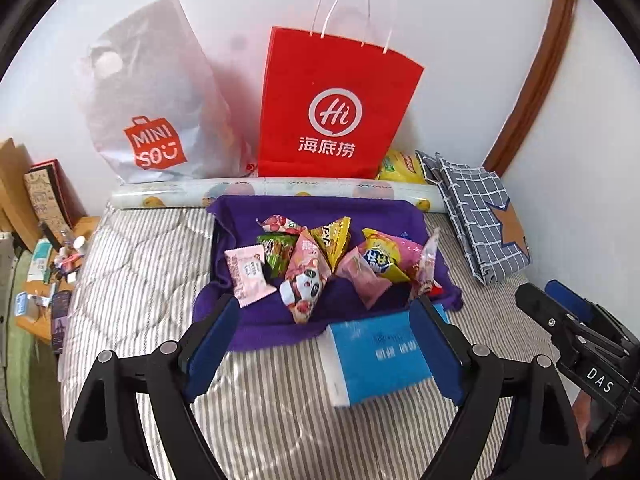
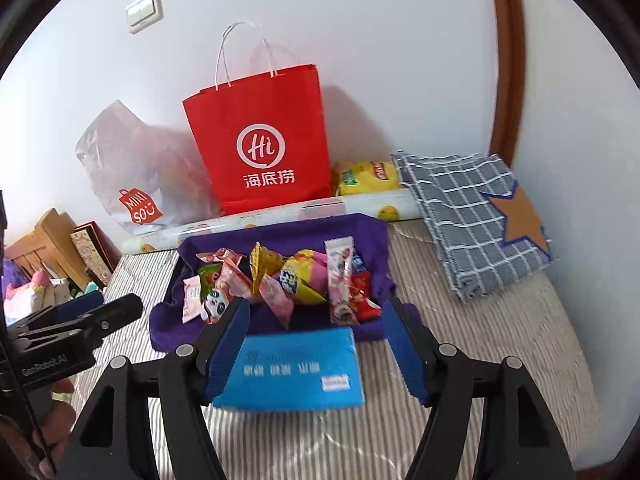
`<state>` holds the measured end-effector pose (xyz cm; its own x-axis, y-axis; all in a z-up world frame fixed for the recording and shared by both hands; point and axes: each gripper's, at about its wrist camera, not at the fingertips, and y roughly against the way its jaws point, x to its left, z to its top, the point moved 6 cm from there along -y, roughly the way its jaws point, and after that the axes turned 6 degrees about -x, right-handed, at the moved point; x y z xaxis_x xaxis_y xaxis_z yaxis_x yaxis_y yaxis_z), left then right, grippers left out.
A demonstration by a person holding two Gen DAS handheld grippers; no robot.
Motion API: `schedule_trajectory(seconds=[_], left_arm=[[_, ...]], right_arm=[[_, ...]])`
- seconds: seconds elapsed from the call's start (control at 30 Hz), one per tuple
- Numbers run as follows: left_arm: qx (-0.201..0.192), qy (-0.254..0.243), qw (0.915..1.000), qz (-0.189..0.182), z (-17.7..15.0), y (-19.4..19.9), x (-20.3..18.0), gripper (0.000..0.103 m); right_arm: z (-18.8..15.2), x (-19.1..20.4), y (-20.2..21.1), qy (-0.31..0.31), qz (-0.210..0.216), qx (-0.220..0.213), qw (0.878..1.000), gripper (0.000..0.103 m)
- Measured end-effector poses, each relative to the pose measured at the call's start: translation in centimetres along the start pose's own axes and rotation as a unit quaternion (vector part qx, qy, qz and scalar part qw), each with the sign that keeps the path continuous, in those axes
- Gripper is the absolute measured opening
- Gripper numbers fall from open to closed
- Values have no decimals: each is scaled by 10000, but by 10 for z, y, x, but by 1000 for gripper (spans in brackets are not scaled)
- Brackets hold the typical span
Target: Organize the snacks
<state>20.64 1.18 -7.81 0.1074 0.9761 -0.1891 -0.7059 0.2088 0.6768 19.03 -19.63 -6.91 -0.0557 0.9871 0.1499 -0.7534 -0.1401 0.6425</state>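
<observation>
Several small snack packets (image 1: 316,264) lie in a heap on a purple cloth (image 1: 248,312) on the striped bed; the heap also shows in the right wrist view (image 2: 288,280). A blue packet (image 1: 384,356) lies just in front of the cloth, also in the right wrist view (image 2: 292,372). A red paper bag (image 1: 332,108) stands against the wall behind, also in the right wrist view (image 2: 264,140). My left gripper (image 1: 324,320) is open and empty, short of the cloth. My right gripper (image 2: 316,320) is open and empty, its fingers either side of the blue packet.
A white Miniso bag (image 1: 152,112) leans left of the red bag. A paper roll (image 1: 276,192) lies along the wall. A yellow chip bag (image 1: 400,168) and a folded checked cloth (image 1: 476,216) sit at the right. A cluttered side table (image 1: 44,272) stands left of the bed.
</observation>
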Motion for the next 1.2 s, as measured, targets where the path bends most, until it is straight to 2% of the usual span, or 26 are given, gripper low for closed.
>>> schedule_trajectory(seconds=[0.27,0.37,0.47,0.53,0.7,1.2], left_arm=[[-367,-105,9988,297,-22,61,-15,91],[-435,-178,9980,415,-31,76,-21,92],[-502,-243,9971,522,-40,90,-28,99],[-575,-292,9962,578,-47,102,-31,100],[-711,-265,9949,672,-58,120,-34,101],[-879,-316,9936,633,-70,144,-45,101]], right_arm=[[-17,-1,56,173,-109,-162,9997,74],[-26,-1,75,224,-149,-250,9993,82],[-35,-4,90,146,-174,-305,9993,88],[-40,-7,97,73,-185,-332,9993,90],[-48,-12,116,58,-297,-479,9984,103],[-54,-14,152,50,-368,-733,9966,103]])
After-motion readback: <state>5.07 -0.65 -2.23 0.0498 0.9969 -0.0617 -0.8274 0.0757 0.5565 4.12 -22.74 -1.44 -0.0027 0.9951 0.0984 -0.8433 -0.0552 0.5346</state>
